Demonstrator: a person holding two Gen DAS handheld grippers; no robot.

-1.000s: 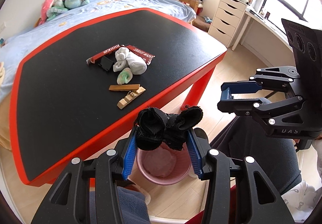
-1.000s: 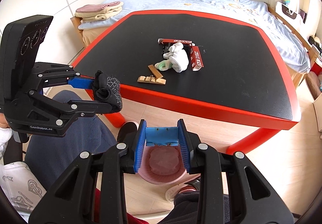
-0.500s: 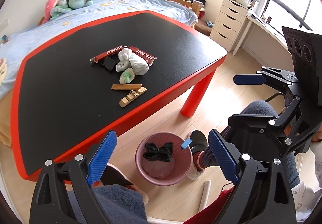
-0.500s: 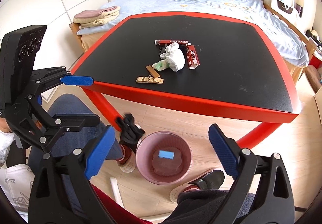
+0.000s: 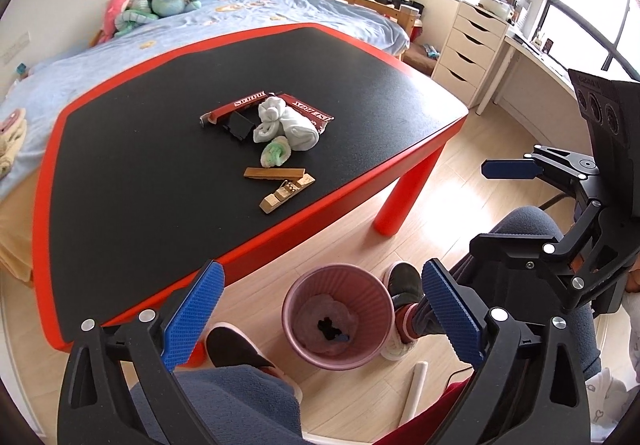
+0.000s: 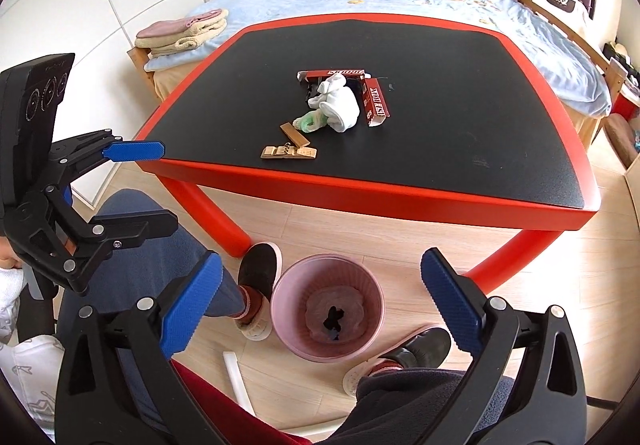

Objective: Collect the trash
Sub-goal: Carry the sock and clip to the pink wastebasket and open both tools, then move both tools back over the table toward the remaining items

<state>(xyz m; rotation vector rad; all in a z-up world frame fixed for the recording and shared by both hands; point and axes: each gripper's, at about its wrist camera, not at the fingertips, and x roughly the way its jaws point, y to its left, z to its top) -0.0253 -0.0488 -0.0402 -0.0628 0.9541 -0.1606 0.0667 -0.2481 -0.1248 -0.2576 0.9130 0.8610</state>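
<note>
A pink bin stands on the floor below the table's near edge, with a black item lying in it. Both my grippers hover above it, wide open and empty: left gripper, right gripper. On the black table lies a pile: white socks, a green-white sock, red cartons, a black clip and wooden pieces.
The table has a red rim and red legs. The person's legs and slippers flank the bin. A white tube lies on the floor. A bed and drawers stand behind.
My left gripper opened and dropped the black item into the bin; my right gripper opened and dropped a small blue piece there. Both pulled back and up a little.
</note>
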